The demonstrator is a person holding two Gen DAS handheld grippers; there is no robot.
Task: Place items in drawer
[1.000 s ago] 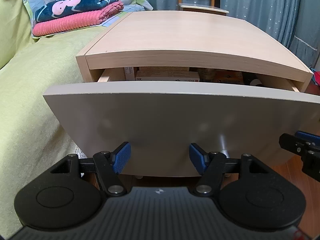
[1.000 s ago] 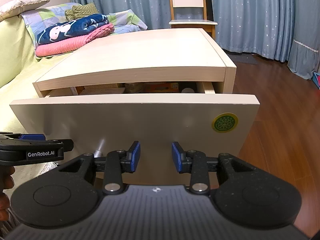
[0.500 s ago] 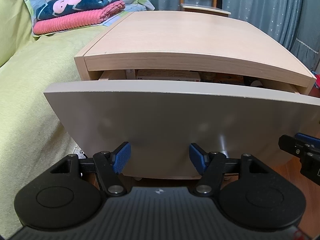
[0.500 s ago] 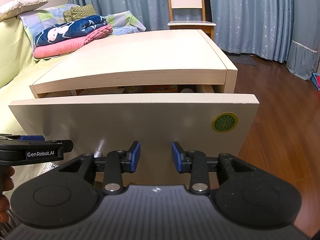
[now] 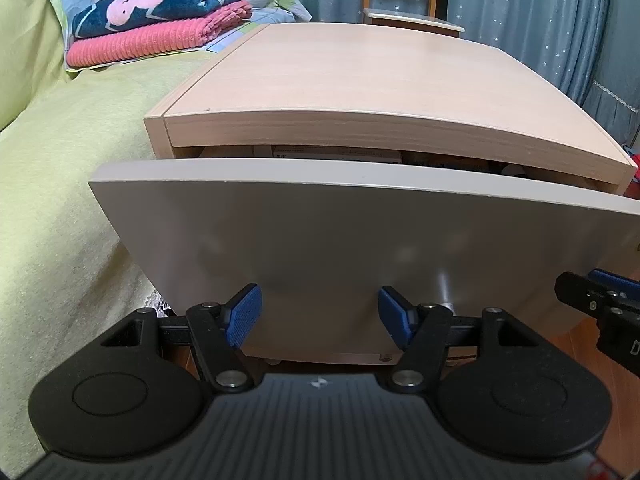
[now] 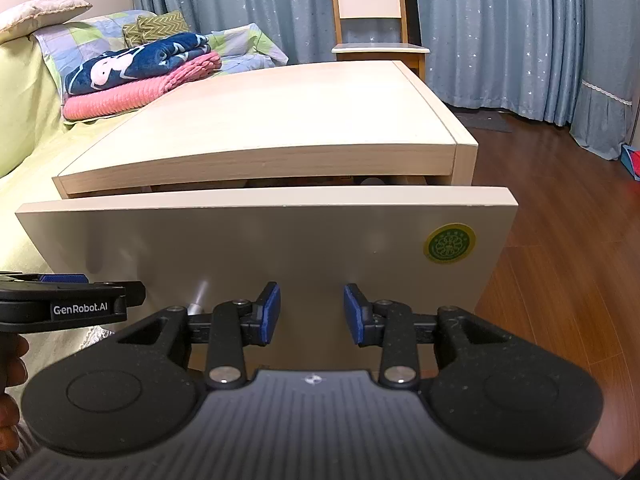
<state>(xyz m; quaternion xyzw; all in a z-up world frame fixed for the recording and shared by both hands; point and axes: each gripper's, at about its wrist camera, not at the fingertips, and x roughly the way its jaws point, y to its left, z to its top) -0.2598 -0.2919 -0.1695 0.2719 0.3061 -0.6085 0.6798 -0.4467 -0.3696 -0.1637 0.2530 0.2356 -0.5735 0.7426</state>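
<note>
Where the gap stands: while a slit is left between the drawer front [image 5: 360, 248] and the nightstand top [image 5: 360, 80], it is seen narrower than a second ago, when far more of the inside was shown
Drawer: pushed most of the way in, not flush; its left end is seen nearer the carcass than its right end in the left wrist view
Items: a white box [image 5: 336, 154] and other packets are glimpsed inside through the slit; what they are cannot be read, and nothing is left on the nightstand top
Left gripper [image 5: 320, 316]: jaws spread wide, nothing held, blue pads set against or just off the lower part of the drawer front; contact cannot be settled
Right gripper [image 6: 312, 312]: jaws parted more narrowly, nothing held, pads likewise at the drawer front below the green sticker [image 6: 450, 243]
What has changed: the front has been moved inward over the last second, with both grippers kept low on it
Meaning for the task: the items are judged already stowed, and the closing is judged nearly finished
Risk: the uneven gap suggests the drawer may be skewed and could bind
</note>
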